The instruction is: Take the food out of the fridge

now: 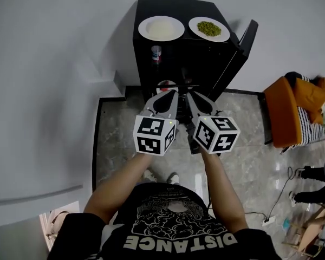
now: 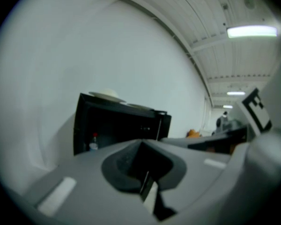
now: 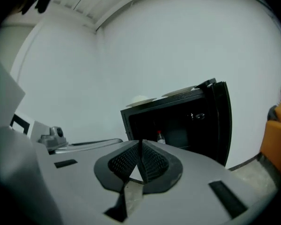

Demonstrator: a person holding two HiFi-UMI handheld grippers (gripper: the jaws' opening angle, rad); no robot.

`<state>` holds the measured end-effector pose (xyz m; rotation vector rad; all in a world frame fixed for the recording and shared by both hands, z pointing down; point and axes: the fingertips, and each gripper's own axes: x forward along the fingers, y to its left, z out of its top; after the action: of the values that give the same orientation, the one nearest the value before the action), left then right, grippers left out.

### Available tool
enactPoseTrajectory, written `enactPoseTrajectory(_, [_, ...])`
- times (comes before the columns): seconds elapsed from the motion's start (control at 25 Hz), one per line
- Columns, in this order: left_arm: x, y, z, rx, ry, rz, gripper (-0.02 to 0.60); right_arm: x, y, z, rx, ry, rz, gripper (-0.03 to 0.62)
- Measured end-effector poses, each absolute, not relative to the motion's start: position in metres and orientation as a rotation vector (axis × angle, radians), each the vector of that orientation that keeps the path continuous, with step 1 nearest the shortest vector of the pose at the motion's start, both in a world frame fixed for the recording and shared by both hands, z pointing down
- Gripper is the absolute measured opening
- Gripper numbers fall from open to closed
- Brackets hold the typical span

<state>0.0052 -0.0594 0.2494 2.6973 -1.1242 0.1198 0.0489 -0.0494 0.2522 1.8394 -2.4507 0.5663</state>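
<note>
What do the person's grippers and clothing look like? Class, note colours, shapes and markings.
Both the left gripper and right gripper have pale grey tapering bodies with dark pads. Each carries a white cube with black square markers. The person wears a black short-sleeved T-shirt with white print.

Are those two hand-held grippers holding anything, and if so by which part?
Nothing is held. The left hand-held gripper and the right hand-held gripper are both shut and empty.
</note>
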Motion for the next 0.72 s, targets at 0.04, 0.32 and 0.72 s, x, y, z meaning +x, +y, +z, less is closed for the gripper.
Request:
enactPoseTrajectory(0.04, [0.007, -0.057, 0.251, 2.700, -1.120, 0.124, 0.002, 0.048, -0.046, 0.255, 1.834, -2.432, 0.533, 0.018])
enactPoseTrajectory(0.32, [0.014, -0.050, 0.254, 2.702, -1.108, 0.141, 0.002, 0.051, -0.037, 0.262, 1.830, -2.400, 0.505, 0.018])
enactPoseTrajectory(0.72, [0.019, -0.050, 0.269, 2.687, -1.092, 0.103, 0.002, 0.053, -0.043, 0.285, 1.751, -2.530, 0.728, 0.020])
